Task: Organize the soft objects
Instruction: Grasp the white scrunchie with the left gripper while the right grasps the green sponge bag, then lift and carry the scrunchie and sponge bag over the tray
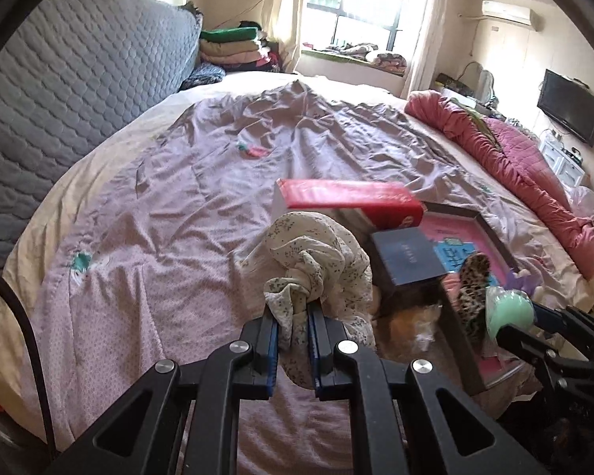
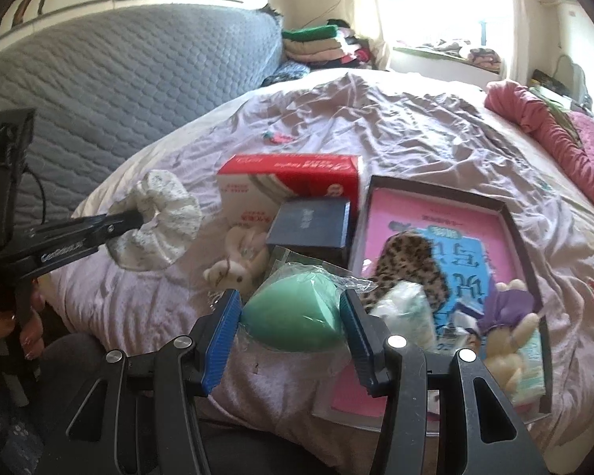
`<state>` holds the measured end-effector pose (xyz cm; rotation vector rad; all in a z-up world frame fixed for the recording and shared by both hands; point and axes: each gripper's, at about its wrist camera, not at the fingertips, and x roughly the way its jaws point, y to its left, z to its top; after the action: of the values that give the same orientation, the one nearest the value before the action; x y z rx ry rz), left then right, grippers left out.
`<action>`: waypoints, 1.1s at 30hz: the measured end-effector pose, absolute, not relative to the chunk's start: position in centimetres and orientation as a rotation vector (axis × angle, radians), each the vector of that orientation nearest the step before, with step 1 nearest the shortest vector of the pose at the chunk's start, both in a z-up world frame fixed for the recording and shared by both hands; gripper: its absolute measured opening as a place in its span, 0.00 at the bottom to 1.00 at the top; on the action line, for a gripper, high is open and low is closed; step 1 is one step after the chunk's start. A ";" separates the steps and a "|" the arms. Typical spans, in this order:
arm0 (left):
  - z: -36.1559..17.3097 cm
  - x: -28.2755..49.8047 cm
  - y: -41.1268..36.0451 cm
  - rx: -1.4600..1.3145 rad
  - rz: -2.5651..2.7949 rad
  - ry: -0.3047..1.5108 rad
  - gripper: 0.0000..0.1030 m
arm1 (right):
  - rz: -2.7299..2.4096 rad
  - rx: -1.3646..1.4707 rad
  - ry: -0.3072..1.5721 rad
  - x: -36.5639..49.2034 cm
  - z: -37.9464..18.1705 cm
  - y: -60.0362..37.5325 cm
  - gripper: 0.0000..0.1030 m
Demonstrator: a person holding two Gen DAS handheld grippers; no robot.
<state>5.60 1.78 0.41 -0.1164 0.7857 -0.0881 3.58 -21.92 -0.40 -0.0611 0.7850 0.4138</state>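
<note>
Green sponge (image 2: 293, 316) in right gripper (image 2: 293, 308) points its tip upward.

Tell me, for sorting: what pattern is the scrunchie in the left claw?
Cream scrunchie with small dark floral specks; clearest in the left wrist view.

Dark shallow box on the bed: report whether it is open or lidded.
Open. The dark shallow box has no lid; its pink lining, the leopard-print item and a purple plush show inside.

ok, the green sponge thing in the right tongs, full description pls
The mint-green sponge is teardrop-shaped, matte and foam-like, sealed in a crinkled clear plastic wrapper. The right tongs pinch it between blue ribbed pads, blunt end toward the camera, tip pointing away. It hangs above the lilac bedspread, touching nothing else visible.
</note>
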 end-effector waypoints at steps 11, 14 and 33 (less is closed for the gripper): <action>3.6 4.9 -1.8 -0.132 -0.197 0.776 0.12 | 0.335 0.045 0.712 3.1 2.5 -26.6 0.52; 4.5 4.7 -3.4 -0.117 -0.235 0.760 0.12 | 0.313 0.063 0.685 2.9 3.5 -27.9 0.52; 7.4 5.2 -12.7 -0.006 -0.397 0.730 0.12 | 0.217 0.146 0.590 1.0 6.7 -34.0 0.52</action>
<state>5.23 -12.72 7.43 -0.0062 0.7296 -0.3970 0.97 -33.96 6.68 0.1456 0.5896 0.2168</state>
